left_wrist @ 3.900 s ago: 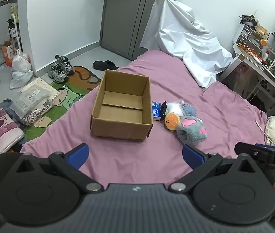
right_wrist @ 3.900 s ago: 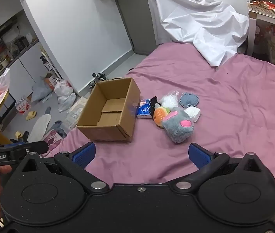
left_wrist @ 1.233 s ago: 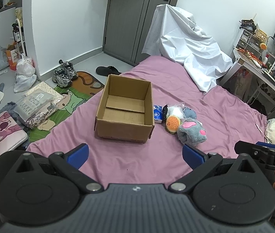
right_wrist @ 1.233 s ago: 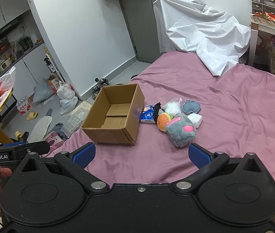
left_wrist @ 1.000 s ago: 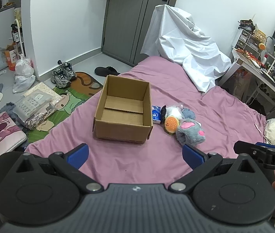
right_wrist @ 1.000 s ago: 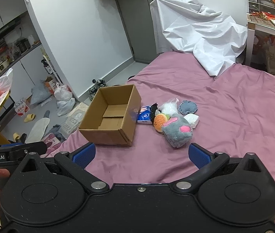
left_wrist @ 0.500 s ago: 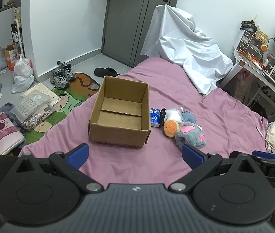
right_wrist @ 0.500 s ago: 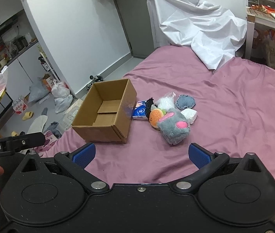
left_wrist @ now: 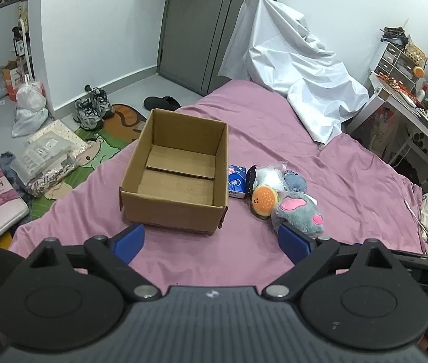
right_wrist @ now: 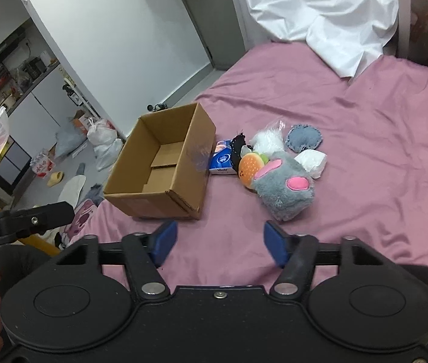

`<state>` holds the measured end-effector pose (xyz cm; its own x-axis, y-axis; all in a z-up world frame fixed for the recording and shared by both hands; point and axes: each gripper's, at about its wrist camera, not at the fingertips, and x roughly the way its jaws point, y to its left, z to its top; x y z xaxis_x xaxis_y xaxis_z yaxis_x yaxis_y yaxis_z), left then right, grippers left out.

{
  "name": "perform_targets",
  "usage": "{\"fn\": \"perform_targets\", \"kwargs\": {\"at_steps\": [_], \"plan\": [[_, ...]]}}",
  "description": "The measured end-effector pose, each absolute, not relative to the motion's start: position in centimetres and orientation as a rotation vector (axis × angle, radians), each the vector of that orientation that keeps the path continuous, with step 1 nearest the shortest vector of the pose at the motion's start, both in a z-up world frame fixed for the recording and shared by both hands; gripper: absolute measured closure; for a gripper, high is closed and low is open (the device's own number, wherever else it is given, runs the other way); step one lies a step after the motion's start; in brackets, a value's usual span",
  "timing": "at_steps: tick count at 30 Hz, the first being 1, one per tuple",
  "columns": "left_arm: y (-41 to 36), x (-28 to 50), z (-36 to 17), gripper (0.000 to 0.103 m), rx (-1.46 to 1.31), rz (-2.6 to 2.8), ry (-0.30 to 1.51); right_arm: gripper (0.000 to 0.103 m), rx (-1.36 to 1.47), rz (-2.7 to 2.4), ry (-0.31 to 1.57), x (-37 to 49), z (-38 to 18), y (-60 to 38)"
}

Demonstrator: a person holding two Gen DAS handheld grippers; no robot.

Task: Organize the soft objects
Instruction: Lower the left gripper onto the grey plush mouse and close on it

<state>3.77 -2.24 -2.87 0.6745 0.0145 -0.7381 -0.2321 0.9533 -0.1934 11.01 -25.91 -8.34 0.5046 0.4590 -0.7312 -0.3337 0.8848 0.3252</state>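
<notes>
While both grippers hang short of the pile | grey plush mouse (right_wrist: 285, 189) beside cardboard box (right_wrist: 165, 163) on bed (right_wrist: 380, 139) | looks light, squashy: pinch mid-body | right gripper (right_wrist: 220, 243) fingers closing, nothing between | left gripper (left_wrist: 211, 242) wide, closing, empty

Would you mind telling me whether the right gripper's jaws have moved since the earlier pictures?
Yes. The right gripper has narrowed: its blue pads now sit closer together and are closing, with only the purple bedsheet between them.
</notes>
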Motion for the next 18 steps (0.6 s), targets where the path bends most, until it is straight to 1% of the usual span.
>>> {"fn": "perform_targets", "kwargs": {"at_steps": [3, 7, 13, 18], "plan": [[-2.3, 4.7, -3.5, 0.009, -0.285, 0.145, 0.830, 0.045, 0.151, 0.477, 0.944, 12.3, -9.1, -25.8], [-2.5, 6.3, -4.6, 0.015, -0.308, 0.141, 0.865, 0.049, 0.179, 0.461, 0.972, 14.2, -10.1, -26.1], [-3.2, 8.2, -6.1, 0.021, -0.313, 0.133, 0.894, 0.051, 0.199, 0.423, 1.042, 16.3, -12.3, -26.3], [-3.6, 9.9, -7.4, 0.022, -0.325, 0.135, 0.922, 0.051, 0.185, 0.406, 1.088, 17.7, -13.8, -25.9]]}}
